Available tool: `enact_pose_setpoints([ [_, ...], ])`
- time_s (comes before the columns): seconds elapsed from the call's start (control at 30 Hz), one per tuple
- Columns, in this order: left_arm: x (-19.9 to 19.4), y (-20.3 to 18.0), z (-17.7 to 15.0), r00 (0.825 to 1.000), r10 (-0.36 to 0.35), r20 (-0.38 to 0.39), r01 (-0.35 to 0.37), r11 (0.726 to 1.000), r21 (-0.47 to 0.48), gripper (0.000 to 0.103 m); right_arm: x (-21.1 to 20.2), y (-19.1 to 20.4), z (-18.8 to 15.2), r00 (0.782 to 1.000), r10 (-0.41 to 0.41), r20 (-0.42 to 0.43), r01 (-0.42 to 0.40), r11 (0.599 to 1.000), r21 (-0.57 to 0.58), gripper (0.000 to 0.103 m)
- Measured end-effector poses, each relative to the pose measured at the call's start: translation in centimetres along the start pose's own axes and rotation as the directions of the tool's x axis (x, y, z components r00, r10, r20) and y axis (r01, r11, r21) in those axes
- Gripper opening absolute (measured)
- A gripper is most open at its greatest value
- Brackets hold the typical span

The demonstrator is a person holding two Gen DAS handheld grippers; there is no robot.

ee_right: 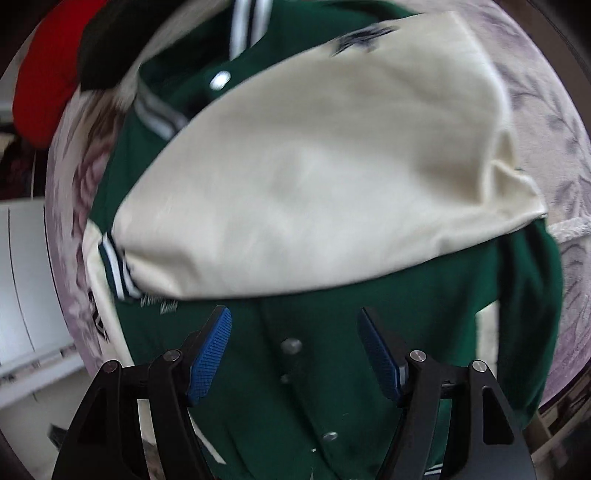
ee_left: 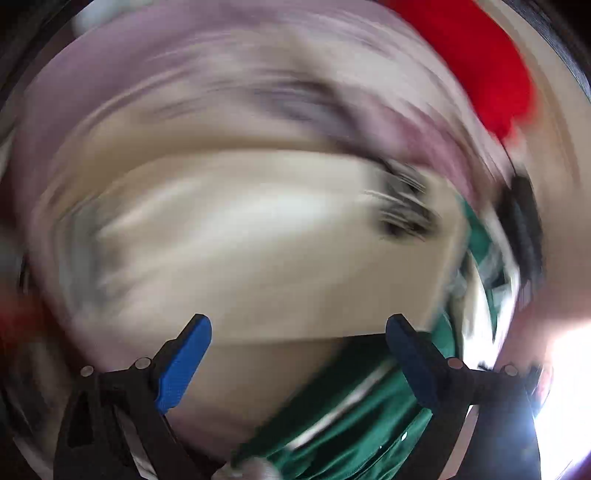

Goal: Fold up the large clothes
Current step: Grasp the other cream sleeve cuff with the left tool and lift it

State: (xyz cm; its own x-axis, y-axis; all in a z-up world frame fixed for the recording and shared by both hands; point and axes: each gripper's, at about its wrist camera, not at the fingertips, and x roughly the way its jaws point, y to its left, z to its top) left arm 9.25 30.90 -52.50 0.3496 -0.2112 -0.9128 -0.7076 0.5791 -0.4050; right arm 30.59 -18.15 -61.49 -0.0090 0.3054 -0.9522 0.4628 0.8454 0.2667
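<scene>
A dark green varsity jacket with cream sleeves and striped knit trim lies spread on a pale lilac bedspread printed with grey leaf sprigs; its cream sleeve is folded diagonally across the green body, the striped cuff pointing to the lower left of the right wrist view. The right tongs point steeply down over the jacket's front placket, their blue-padded fingers spread apart with nothing clamped — a metal snap button shows in the gap between them, and the sleeve's lower edge lies just beyond the fingertips. The left wrist view is heavily motion-blurred; the left tongs stand wide open and empty, the blue pads well apart. There the cream sleeve fills the field ahead of the fingertips, with a dark smeared print near its far right end, while green jacket cloth appears between and beneath the fingers toward the lower right. Whether either pair of tongs touches the fabric cannot be told. A bright red cloth item — blurred in both views — lies at the far edge of the bedspread, beside a dark green-black item near the jacket's striped collar.
</scene>
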Motion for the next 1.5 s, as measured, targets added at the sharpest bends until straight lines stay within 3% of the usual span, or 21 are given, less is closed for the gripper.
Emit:
enact_pose_setpoints([
  [0.07, -0.8, 7.2, -1.2, 1.0, -0.011, 0.011, 0.014, 0.973, -0.23, 0.096, 1.4, 2.6, -0.6, 1.0, -0.015, -0.017, 0.014, 0.999, -0.035, 0.073],
  [0.13, -0.1, 10.9, -1.8, 0.995, -0.089, 0.041, 0.098, 0.925, -0.367, 0.095, 2.6, 5.3, -1.0, 1.0, -0.022, -0.018, 0.021, 0.997, -0.073, 0.073],
  [0.17, 0.7, 12.3, -2.0, 0.988, -0.131, 0.086, 0.155, 0.896, -0.417, 0.095, 3.3, 6.8, -1.2, 1.0, -0.026, -0.012, 0.025, 0.996, -0.091, 0.073],
  [0.23, 2.4, 12.9, -1.4, 0.975, -0.172, 0.14, 0.217, 0.87, -0.443, 0.095, 4.3, 8.9, -1.4, 1.0, -0.025, -0.006, 0.024, 0.993, -0.119, 0.073],
  [0.3, 3.9, 12.2, -0.2, 0.972, -0.147, 0.181, 0.216, 0.858, -0.465, 0.091, 5.1, 10.4, -1.7, 0.999, -0.043, 0.018, 0.045, 0.99, -0.137, 0.073],
  [0.33, 4.1, 11.7, 0.3, 0.97, -0.135, 0.203, 0.217, 0.857, -0.467, 0.071, 5.5, 11.1, -2.0, 0.998, -0.056, 0.031, 0.06, 0.987, -0.149, 0.073],
  [0.37, 3.8, 10.8, 1.6, 0.967, -0.064, 0.246, 0.174, 0.871, -0.459, 0.048, 5.8, 11.7, -2.1, 0.997, -0.071, 0.039, 0.076, 0.985, -0.155, 0.073],
  [0.4, 3.2, 10.2, 2.8, 0.959, 0.004, 0.285, 0.13, 0.885, -0.448, 0.036, 6.0, 12.1, -2.2, 0.995, -0.091, 0.045, 0.097, 0.983, -0.158, 0.073],
  [0.43, 2.7, 9.5, 3.9, 0.942, 0.042, 0.334, 0.113, 0.894, -0.433, 0.021, 6.0, 12.2, -2.3, 0.994, -0.1, 0.047, 0.107, 0.982, -0.158, 0.073],
  [0.53, 0.4, 8.5, 8.3, 0.896, 0.075, 0.439, 0.108, 0.919, -0.378, 0.016, 5.3, 12.8, -2.5, 0.993, -0.102, 0.061, 0.111, 0.98, -0.166, 0.073],
  [0.67, -2.7, 6.3, 15.0, 0.858, 0.026, 0.512, 0.124, 0.959, -0.256, 0.015, 3.6, 14.2, -2.1, 0.986, -0.102, 0.134, 0.129, 0.969, -0.211, 0.073],
  [0.83, -5.8, 0.5, 20.3, 0.82, -0.024, 0.571, 0.087, 0.993, -0.083, 0.014, 2.8, 16.0, -0.4, 0.976, -0.036, 0.215, 0.085, 0.971, -0.224, 0.073],
  [0.9, -6.9, -1.1, 21.0, 0.808, -0.043, 0.587, 0.079, 0.996, -0.035, 0.014, 3.8, 16.7, 0.8, 0.974, -0.007, 0.228, 0.055, 0.977, -0.207, 0.073],
  [0.93, -7.4, -2.2, 21.3, 0.801, -0.05, 0.597, 0.069, 0.998, -0.009, 0.014, 5.3, 16.8, 1.5, 0.98, -0.018, 0.198, 0.058, 0.978, -0.199, 0.073],
  [1.0, -8.2, -3.8, 21.6, 0.792, -0.061, 0.607, 0.056, 0.998, 0.028, 0.013, 9.0, 16.4, 2.7, 0.997, -0.051, 0.05, 0.058, 0.986, -0.157, 0.074],
  [1.03, -8.7, -4.9, 21.7, 0.786, -0.07, 0.614, 0.05, 0.998, 0.049, 0.013, 9.4, 16.2, 3.0, 0.998, -0.036, 0.046, 0.042, 0.99, -0.138, 0.075],
  [1.2, -10.6, -10.7, 19.7, 0.756, -0.125, 0.642, 0.001, 0.982, 0.189, 0.013, 5.2, 13.5, 2.9, 0.991, 0.118, 0.064, -0.11, 0.987, -0.115, 0.075],
  [1.23, -10.4, -11.5, 19.0, 0.76, -0.142, 0.634, -0.003, 0.975, 0.221, 0.013, 4.0, 12.4, 2.6, 0.989, 0.124, 0.081, -0.115, 0.988, -0.107, 0.076],
  [1.3, -10.8, -15.5, 16.7, 0.756, -0.177, 0.63, -0.036, 0.95, 0.31, 0.013, 2.0, 9.9, 1.9, 0.987, 0.117, 0.113, -0.107, 0.99, -0.092, 0.093],
  [1.33, -10.6, -17.1, 15.5, 0.758, -0.19, 0.624, -0.049, 0.937, 0.345, 0.013, 1.2, 8.8, 1.9, 0.986, 0.101, 0.129, -0.091, 0.992, -0.084, 0.095],
  [1.5, -8.1, -26.1, 7.4, 0.804, -0.264, 0.532, -0.075, 0.843, 0.532, 0.012, -3.0, 0.0, 1.3, 0.979, 0.013, 0.205, -0.013, 1.0, 0.001, 0.095],
])
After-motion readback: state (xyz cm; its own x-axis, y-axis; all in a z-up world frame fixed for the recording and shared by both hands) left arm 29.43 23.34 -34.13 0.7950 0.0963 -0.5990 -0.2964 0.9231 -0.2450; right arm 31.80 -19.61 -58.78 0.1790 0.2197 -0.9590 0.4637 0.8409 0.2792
